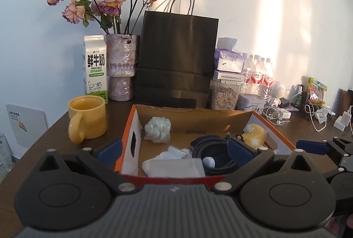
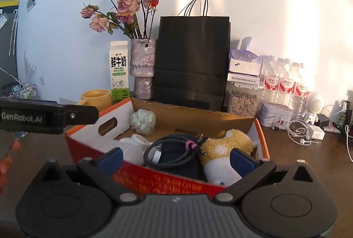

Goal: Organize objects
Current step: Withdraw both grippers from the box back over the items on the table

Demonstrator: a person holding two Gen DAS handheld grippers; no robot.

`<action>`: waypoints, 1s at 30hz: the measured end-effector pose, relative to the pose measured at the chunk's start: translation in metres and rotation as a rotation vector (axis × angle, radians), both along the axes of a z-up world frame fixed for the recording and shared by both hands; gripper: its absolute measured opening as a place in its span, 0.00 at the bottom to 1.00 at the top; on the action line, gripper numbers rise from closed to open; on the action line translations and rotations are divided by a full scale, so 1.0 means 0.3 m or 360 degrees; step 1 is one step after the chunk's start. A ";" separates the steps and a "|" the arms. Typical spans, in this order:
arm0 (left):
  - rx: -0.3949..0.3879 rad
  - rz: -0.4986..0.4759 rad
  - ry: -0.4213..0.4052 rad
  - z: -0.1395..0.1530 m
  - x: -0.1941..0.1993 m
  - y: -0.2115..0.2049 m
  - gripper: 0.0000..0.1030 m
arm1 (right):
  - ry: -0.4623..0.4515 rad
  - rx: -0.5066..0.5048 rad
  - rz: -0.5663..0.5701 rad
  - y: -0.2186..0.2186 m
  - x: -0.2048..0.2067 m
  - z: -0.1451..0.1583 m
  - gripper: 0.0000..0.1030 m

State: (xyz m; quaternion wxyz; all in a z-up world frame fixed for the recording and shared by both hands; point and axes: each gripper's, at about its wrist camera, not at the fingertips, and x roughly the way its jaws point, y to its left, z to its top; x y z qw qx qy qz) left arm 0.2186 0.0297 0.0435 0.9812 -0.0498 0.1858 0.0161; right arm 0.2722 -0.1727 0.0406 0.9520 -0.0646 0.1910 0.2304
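An open cardboard box (image 1: 187, 114) with orange-red sides sits on the dark table; it also shows in the right wrist view (image 2: 198, 115). Inside lie a pale green mesh ball (image 1: 157, 130), white socks (image 1: 174, 164), a coiled black cable (image 1: 211, 155) on a dark pouch, and a yellow plush toy (image 1: 254, 134). The right wrist view shows the mesh ball (image 2: 143, 121), cable (image 2: 169, 151) and plush toy (image 2: 225, 149). My left gripper (image 1: 174, 151) is open and empty above the box's near edge. My right gripper (image 2: 176, 157) is open and empty, also over the near edge.
Behind the box stand a yellow mug (image 1: 87, 120), milk carton (image 1: 95, 66), vase of dried roses (image 1: 121, 66), black paper bag (image 1: 176, 61), seed jar (image 1: 224, 94), water bottles (image 1: 257, 75) and a tin (image 1: 251, 102). Earphones and chargers (image 1: 278, 114) lie at the right.
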 end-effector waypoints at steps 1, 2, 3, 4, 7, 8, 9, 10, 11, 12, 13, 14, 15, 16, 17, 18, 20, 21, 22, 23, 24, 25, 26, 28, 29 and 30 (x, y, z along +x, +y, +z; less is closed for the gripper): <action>0.0002 0.0000 0.0001 0.001 -0.013 0.000 1.00 | 0.0001 -0.0002 0.0002 -0.006 -0.014 0.000 1.00; 0.0003 0.0002 0.0001 0.002 -0.024 0.000 1.00 | 0.0002 -0.0005 0.0003 -0.011 -0.025 -0.001 1.00; 0.0004 0.0004 0.0001 0.003 -0.035 -0.001 1.00 | 0.0005 -0.0009 0.0003 -0.015 -0.036 -0.002 1.00; 0.0007 0.0003 0.0003 0.002 -0.049 -0.001 1.00 | 0.0011 -0.0014 0.0005 -0.021 -0.049 -0.005 1.00; 0.0008 0.0002 0.0012 -0.001 -0.085 -0.002 1.00 | 0.0024 -0.0021 0.0007 -0.038 -0.084 -0.012 1.00; 0.0007 -0.0004 0.0018 -0.003 -0.099 -0.001 1.00 | 0.0031 -0.0022 0.0009 -0.045 -0.094 -0.015 1.00; 0.0009 -0.0010 0.0022 -0.005 -0.111 -0.002 1.00 | 0.0038 -0.0021 0.0010 -0.052 -0.105 -0.018 1.00; 0.0011 -0.0015 0.0027 -0.009 -0.123 -0.002 1.00 | 0.0043 -0.0021 0.0011 -0.059 -0.118 -0.021 1.00; 0.0014 -0.0019 0.0032 -0.012 -0.136 -0.002 1.00 | 0.0048 -0.0023 0.0010 -0.067 -0.130 -0.026 1.00; 0.0016 -0.0022 0.0038 -0.016 -0.148 -0.002 1.00 | 0.0053 -0.0027 0.0010 -0.073 -0.140 -0.031 1.00; 0.0015 -0.0024 0.0045 -0.021 -0.159 -0.001 1.00 | 0.0062 -0.0033 0.0011 -0.081 -0.150 -0.037 1.00; 0.0014 -0.0029 0.0055 -0.027 -0.169 0.001 1.00 | 0.0072 -0.0038 0.0011 -0.088 -0.156 -0.042 1.00; 0.0014 -0.0032 0.0063 -0.033 -0.177 0.003 1.00 | 0.0083 -0.0046 0.0010 -0.094 -0.162 -0.048 1.00; 0.0014 -0.0035 0.0074 -0.041 -0.187 0.004 1.00 | 0.0091 -0.0055 0.0009 -0.102 -0.169 -0.055 1.00; 0.0016 -0.0036 0.0085 -0.049 -0.196 0.007 1.00 | 0.0102 -0.0065 0.0008 -0.111 -0.175 -0.064 1.00; 0.0019 -0.0037 0.0099 -0.057 -0.203 0.009 1.00 | 0.0113 -0.0073 0.0008 -0.118 -0.179 -0.071 1.00; 0.0023 -0.0036 0.0133 -0.077 -0.214 0.017 1.00 | 0.0140 -0.0098 0.0010 -0.133 -0.188 -0.092 1.00; 0.0023 -0.0032 0.0145 -0.085 -0.220 0.022 1.00 | 0.0153 -0.0114 0.0010 -0.139 -0.192 -0.102 1.00; 0.0021 -0.0026 0.0157 -0.095 -0.226 0.027 1.00 | 0.0166 -0.0131 0.0009 -0.146 -0.194 -0.112 1.00; 0.0017 -0.0022 0.0167 -0.102 -0.231 0.032 1.00 | 0.0178 -0.0144 0.0010 -0.151 -0.196 -0.122 1.00; 0.0014 -0.0019 0.0176 -0.108 -0.234 0.035 1.00 | 0.0191 -0.0156 0.0011 -0.159 -0.197 -0.131 1.00; 0.0011 -0.0016 0.0185 -0.115 -0.238 0.040 1.00 | 0.0208 -0.0165 0.0011 -0.166 -0.196 -0.140 1.00; 0.0011 -0.0011 0.0194 -0.120 -0.238 0.042 1.00 | 0.0223 -0.0166 0.0011 -0.173 -0.194 -0.146 1.00; 0.0011 0.0001 0.0208 -0.128 -0.236 0.049 1.00 | 0.0255 -0.0158 0.0010 -0.186 -0.187 -0.157 1.00; 0.0009 0.0007 0.0214 -0.130 -0.233 0.051 1.00 | 0.0263 -0.0158 0.0007 -0.191 -0.183 -0.161 1.00; 0.0007 0.0010 0.0217 -0.132 -0.233 0.051 1.00 | 0.0267 -0.0162 0.0005 -0.193 -0.179 -0.165 1.00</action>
